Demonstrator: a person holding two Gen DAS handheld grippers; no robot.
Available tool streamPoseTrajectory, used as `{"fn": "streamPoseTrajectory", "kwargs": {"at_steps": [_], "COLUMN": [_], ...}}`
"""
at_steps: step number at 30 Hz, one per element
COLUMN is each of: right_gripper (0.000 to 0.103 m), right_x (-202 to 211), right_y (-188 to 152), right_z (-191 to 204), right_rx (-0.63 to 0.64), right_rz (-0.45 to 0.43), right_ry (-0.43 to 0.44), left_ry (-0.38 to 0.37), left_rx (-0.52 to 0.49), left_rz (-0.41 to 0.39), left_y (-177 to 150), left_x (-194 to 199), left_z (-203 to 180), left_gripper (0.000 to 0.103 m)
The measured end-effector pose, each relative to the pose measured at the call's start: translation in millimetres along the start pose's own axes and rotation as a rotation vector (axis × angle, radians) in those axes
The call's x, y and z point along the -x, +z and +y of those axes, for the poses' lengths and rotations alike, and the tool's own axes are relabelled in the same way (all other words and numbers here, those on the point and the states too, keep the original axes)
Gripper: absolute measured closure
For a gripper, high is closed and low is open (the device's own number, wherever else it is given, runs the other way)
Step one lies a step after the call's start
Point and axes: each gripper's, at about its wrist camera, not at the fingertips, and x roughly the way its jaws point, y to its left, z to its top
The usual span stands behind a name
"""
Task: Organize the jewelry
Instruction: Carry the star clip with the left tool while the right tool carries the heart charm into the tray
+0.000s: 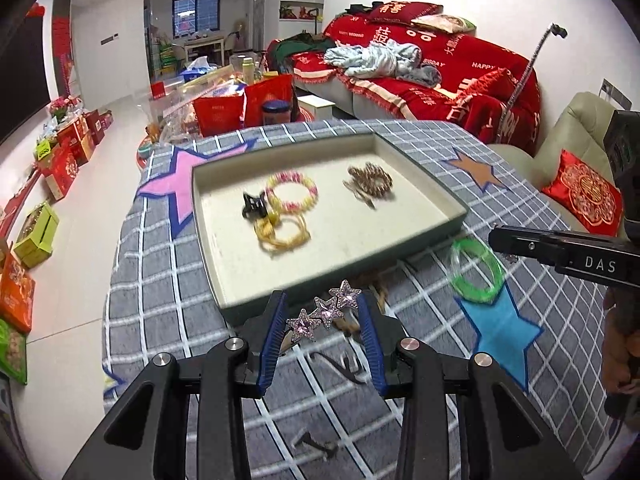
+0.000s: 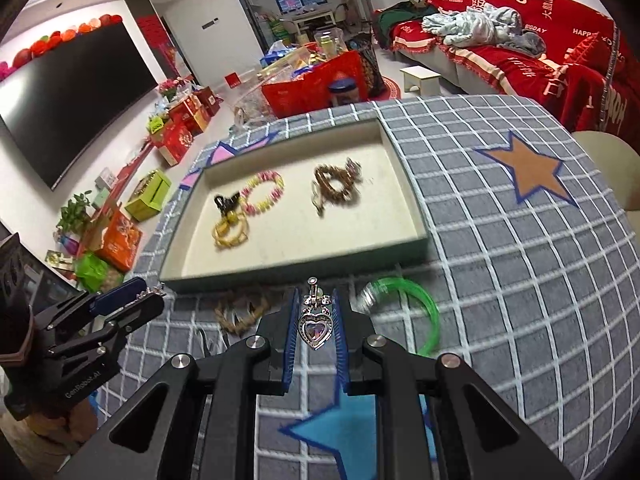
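Right now the table [image 1: 168, 280] under its grey checked cloth carries a shallow tray [image 1: 420, 176], and both grippers hang over the cloth on the near side of that tray. Inside the tray lie a pink-and-yellow bracelet [image 1: 292, 191], a yellow bangle [image 1: 284, 234] just in front of it, a black claw clip [image 1: 253, 204] touching both, and a brown bead bracelet [image 1: 370, 182] set apart toward the right. A green bangle [image 1: 476, 270] lies on the cloth just outside the tray's near right corner, and a brownish bracelet [image 2: 240, 312] lies blurred by the near rim.

The left gripper [image 1: 323, 318] is clamped on a star hairpin [image 1: 325, 312], three pink rhinestone stars spanning the gap between its blue pads, held above the tray's near rim. The right gripper [image 2: 316, 320] pinches a heart pendant [image 2: 315, 330] between its fingers, the clasp end sticking forward toward the tray.
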Motion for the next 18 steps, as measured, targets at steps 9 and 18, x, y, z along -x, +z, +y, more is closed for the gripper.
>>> {"fn": "streamPoseTrajectory", "kwargs": {"at_steps": [9,18], "right_gripper": [0.084,0.084], "right_x": [-37.6,-84.4], "right_y": [44.5,68.9], "right_z": [5.8,-12.7], "right_rx": [0.006,-0.018], "right_rz": [0.01,0.058], "right_ry": [0.019,-0.021], "left_ry": [0.015,0.025], "left_rx": [0.018,0.004], "left_rz": [-0.001,0.041], "left_y": [35.4,61.9], "left_x": [-29.7,-76.2], "left_z": [10.1,-2.2], "left_gripper": [0.049,0.049]}}
